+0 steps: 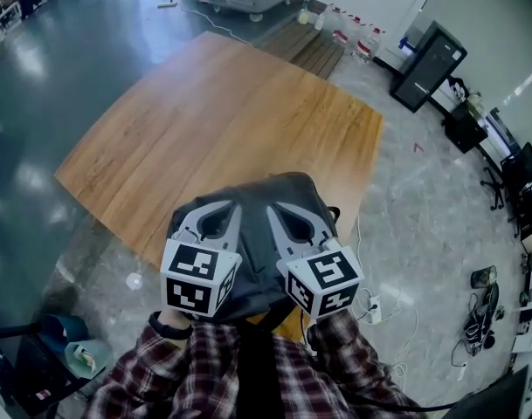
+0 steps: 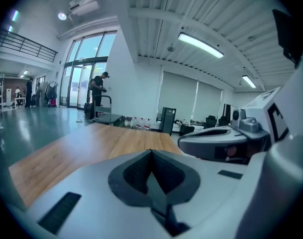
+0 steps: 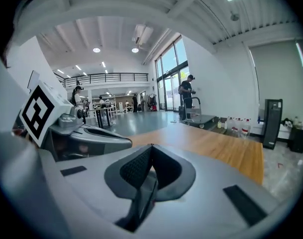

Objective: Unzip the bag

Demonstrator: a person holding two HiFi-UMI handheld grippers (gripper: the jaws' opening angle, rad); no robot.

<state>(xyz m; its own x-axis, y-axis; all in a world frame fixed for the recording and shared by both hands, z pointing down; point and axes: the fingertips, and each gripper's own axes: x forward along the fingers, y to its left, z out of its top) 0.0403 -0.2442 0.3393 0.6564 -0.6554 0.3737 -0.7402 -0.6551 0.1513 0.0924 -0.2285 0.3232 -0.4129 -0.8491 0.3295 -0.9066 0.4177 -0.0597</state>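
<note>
As far as I can tell from my feeds, the unzipping hasn't really kicked off yet. The dark grey bag (image 1: 259,201) sits in the lower centre of the head view, at the near edge of the wooden bench (image 1: 204,120), right up against the person's plaid sleeves (image 1: 204,374), and both tools hang over it. The left gripper (image 1: 220,209) and right gripper (image 1: 283,212) are side by side, near each other but apart, with their marker cubes toward the bottom of the frame. In the left gripper view the fingers (image 2: 134,171) are pressed together at the tip with nothing between them. Same story in the right gripper view, fingers (image 3: 136,168) closed on nothing. Both of those cameras look out across the bench top, not down at the bag, so neither shows me the zipper. In the head view the grippers cover most of the bag's top, so I can't make out a zipper line or a pull, or say whether it's partly open. My read is that nothing's done and everything's left: find the pull, pinch it with one gripper, steady the bag with the other, then drag it along.
</note>
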